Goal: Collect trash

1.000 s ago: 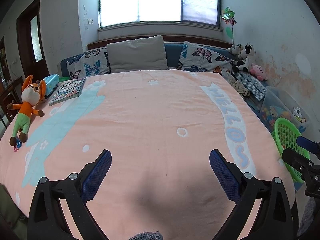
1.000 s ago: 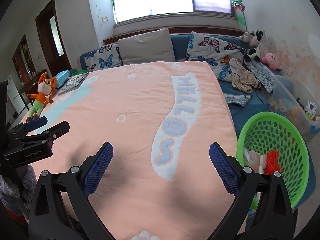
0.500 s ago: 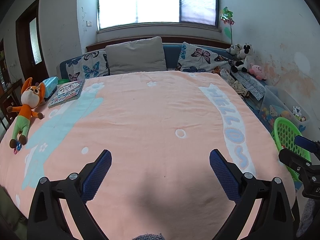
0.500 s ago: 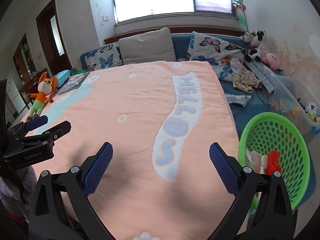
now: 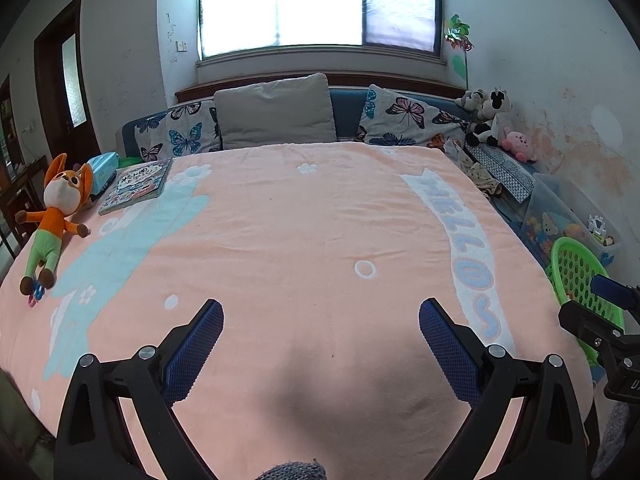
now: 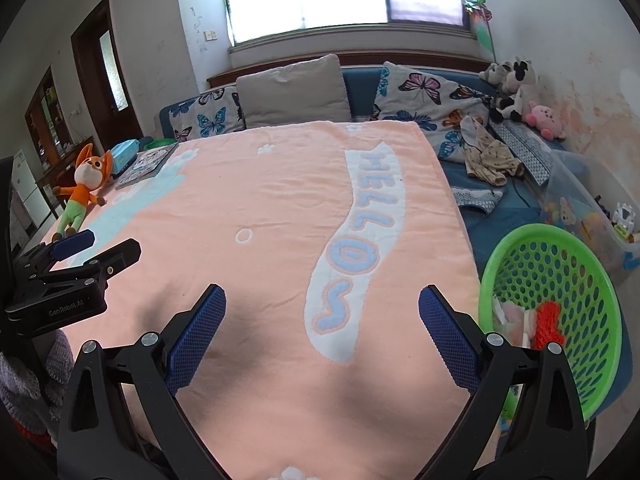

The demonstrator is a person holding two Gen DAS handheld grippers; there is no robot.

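Two tools are hovering over the near edge of the bed (image 5: 320, 240), both with jaws spread wide and nothing between them. Left tool (image 5: 321, 334) is sitting over the middle of the pink blanket (image 6: 280, 208); right tool (image 6: 322, 318) is hanging over the blanket's right part, near the "HELLOS" strip.

Trash is already lying in the green basket (image 6: 520, 248), which is standing beside the bed on the right, just beside the right tool: a red crumpled piece (image 6: 549, 326) and some pale paper-like scraps (image 6: 508, 316) at the bottom. Exact material is not readable.

No loose trash is showing on the blanket. What is lying at the left edge looks like belongings, not litter: fox plush (image 5: 56, 216), picture book (image 5: 138, 186), a blue tissue pack (image 5: 102, 166). A small pink-blue item (image 5: 34, 295) is lying by the plush's feet, too small to identify.

Judgement: the step in hand looks like scanning between picks, or the collecting is nearly finishing. Next move is calling for checking that small item and the clothes-strewn gap on the right (image 6: 490, 158); if anything is trash, one tool is needing to descend, close on it, and carry it over the basket rim.
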